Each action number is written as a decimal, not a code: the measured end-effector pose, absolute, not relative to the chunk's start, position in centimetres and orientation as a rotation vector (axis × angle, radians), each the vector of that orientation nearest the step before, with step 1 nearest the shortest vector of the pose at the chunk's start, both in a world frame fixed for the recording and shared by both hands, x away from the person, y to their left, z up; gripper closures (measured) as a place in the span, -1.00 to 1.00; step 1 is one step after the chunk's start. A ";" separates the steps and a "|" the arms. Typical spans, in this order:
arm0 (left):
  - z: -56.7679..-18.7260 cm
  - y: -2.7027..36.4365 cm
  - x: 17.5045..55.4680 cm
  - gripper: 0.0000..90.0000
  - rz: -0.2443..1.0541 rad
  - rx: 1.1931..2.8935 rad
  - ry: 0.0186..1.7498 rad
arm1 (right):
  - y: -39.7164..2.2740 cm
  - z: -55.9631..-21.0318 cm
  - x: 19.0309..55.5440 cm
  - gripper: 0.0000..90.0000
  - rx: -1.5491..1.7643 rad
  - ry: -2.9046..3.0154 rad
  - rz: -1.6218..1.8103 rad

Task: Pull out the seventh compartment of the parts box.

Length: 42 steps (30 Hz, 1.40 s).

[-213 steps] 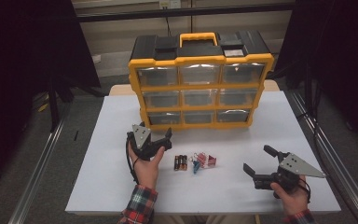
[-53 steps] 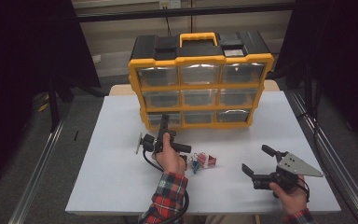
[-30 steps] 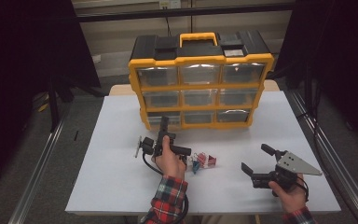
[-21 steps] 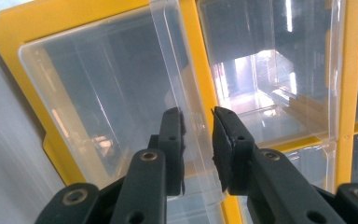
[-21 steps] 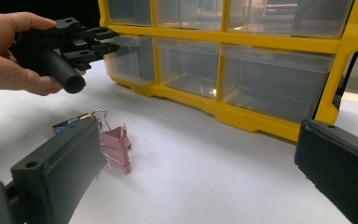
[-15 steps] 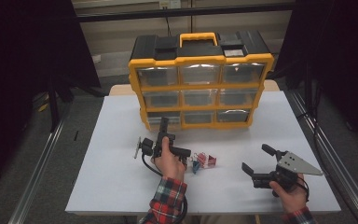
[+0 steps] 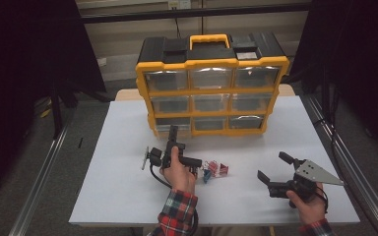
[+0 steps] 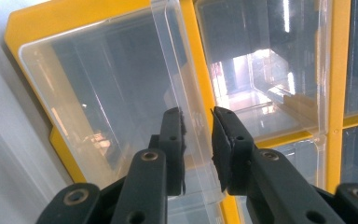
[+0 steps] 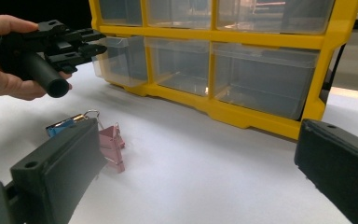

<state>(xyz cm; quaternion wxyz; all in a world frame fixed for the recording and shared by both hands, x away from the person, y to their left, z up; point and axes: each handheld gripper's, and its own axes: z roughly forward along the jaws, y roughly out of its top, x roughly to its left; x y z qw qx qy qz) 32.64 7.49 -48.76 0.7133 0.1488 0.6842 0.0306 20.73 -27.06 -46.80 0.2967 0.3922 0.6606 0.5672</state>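
Note:
A yellow and black drawer organizer (image 7: 211,63) stands at the back of the white table (image 7: 118,187). My left gripper (image 7: 173,130) reaches to its bottom-left clear drawer (image 7: 163,123). In the left gripper view the jaws (image 8: 196,135) are shut on the drawer's clear handle ridge (image 8: 193,154). The right gripper view shows that gripper (image 9: 98,42) at the drawer (image 9: 121,60), whose front stands slightly out of the frame. My right gripper (image 7: 271,166) rests open near the table's front right, nothing between its jaws.
A few binder clips (image 7: 214,169) lie on the table just right of the left hand, a pink one (image 9: 112,144) and a blue one (image 9: 63,126) among them. The other drawers look closed. Metal rails run along both sides of the table.
Since the earliest frame the left gripper has gone from near the clips to the bottom-left drawer. Over the last second nothing has visibly moved.

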 end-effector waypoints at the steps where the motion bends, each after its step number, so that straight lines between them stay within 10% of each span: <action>1: -48.7 7.4 32.7 0.65 0.071 0.320 1.517 | -27.1 -46.8 20.7 -1.00 1.043 1.753 1.510; 42: -48.8 7.7 31.7 0.67 0.060 0.341 1.504 | -27.4 -46.8 20.5 -1.00 1.050 1.741 1.498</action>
